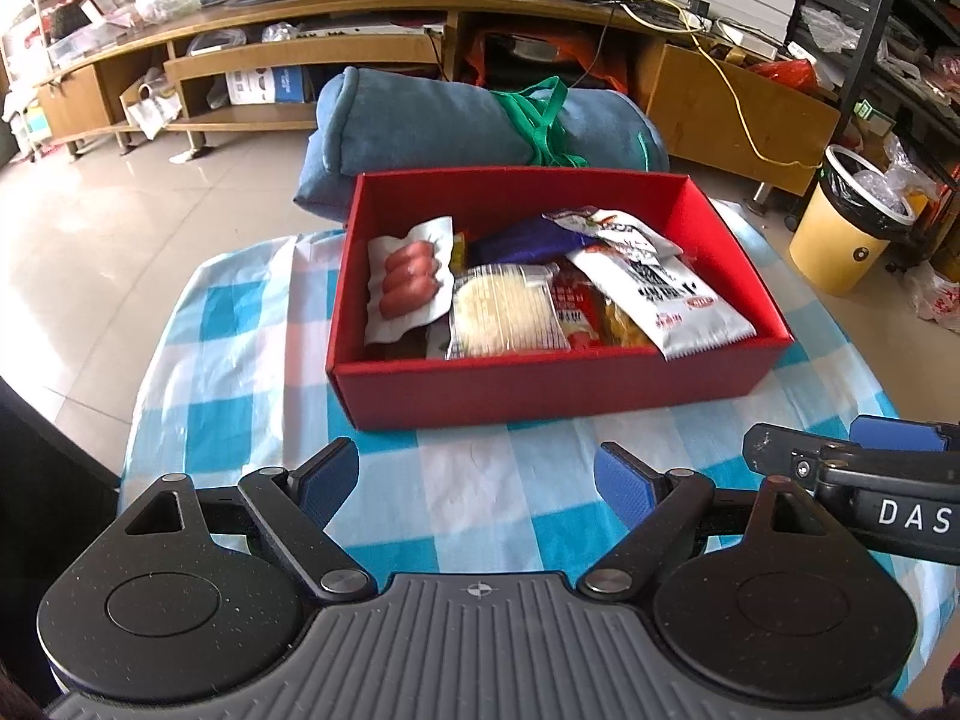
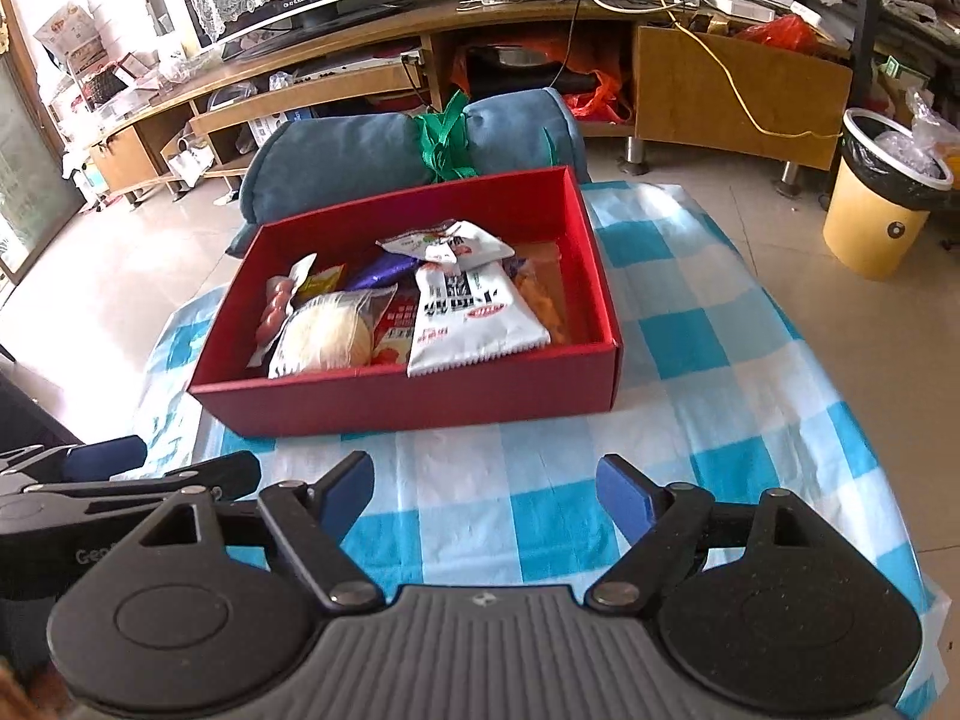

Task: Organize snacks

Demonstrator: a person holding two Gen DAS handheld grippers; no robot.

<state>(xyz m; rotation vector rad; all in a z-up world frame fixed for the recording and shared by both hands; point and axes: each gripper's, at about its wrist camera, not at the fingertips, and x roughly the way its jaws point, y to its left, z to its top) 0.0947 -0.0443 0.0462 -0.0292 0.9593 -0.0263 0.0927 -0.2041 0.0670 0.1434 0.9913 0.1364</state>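
A red box (image 1: 540, 387) (image 2: 420, 399) sits on the blue-and-white checked tablecloth (image 1: 252, 330) (image 2: 720, 360). Inside lie several snack packets: a pack of small sausages (image 1: 411, 276) (image 2: 277, 306), a round pastry in clear wrap (image 1: 504, 312) (image 2: 327, 339), a white packet with black print (image 1: 666, 294) (image 2: 474, 315) and a purple packet (image 1: 522, 237) (image 2: 384, 270). My left gripper (image 1: 477, 477) hangs open over the cloth in front of the box, nothing between its fingers. My right gripper (image 2: 483, 489) is open too, empty, just to the right of the left one.
A rolled blue cushion tied with green strap (image 1: 480, 120) (image 2: 408, 150) lies behind the box. A wooden TV stand (image 1: 360, 48) (image 2: 540, 36) runs along the back. A yellow waste bin (image 1: 852, 222) (image 2: 888, 192) stands on the tiled floor at right.
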